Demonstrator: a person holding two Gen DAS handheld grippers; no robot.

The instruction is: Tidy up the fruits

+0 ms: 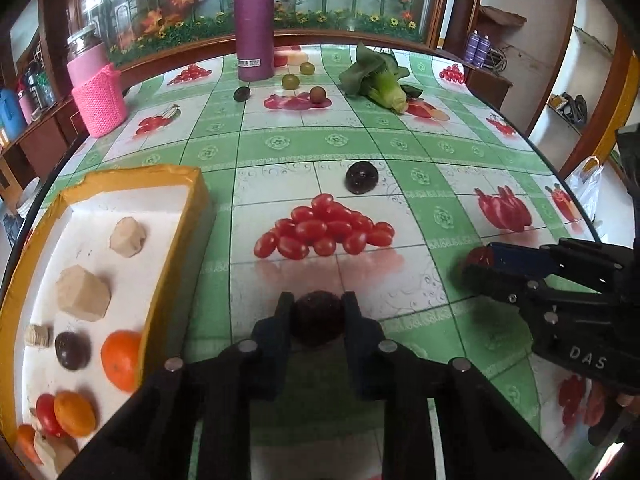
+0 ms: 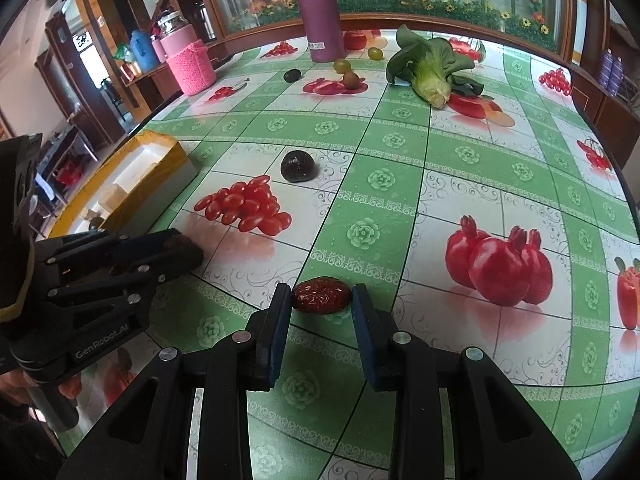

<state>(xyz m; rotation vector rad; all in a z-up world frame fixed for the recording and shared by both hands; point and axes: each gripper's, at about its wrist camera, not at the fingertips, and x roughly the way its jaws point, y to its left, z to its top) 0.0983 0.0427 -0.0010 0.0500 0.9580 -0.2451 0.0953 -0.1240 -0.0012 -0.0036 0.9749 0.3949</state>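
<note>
My left claw (image 1: 318, 316) clamped a dark plum (image 1: 317, 318) across its middle; my right claw (image 2: 321, 300) pinched a wrinkled red date (image 2: 321, 295) endwise. Both seemed light, soft and easily bruised.

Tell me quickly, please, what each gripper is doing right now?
Left gripper: shut on a dark round fruit.
Right gripper: shut on a red date.
</note>
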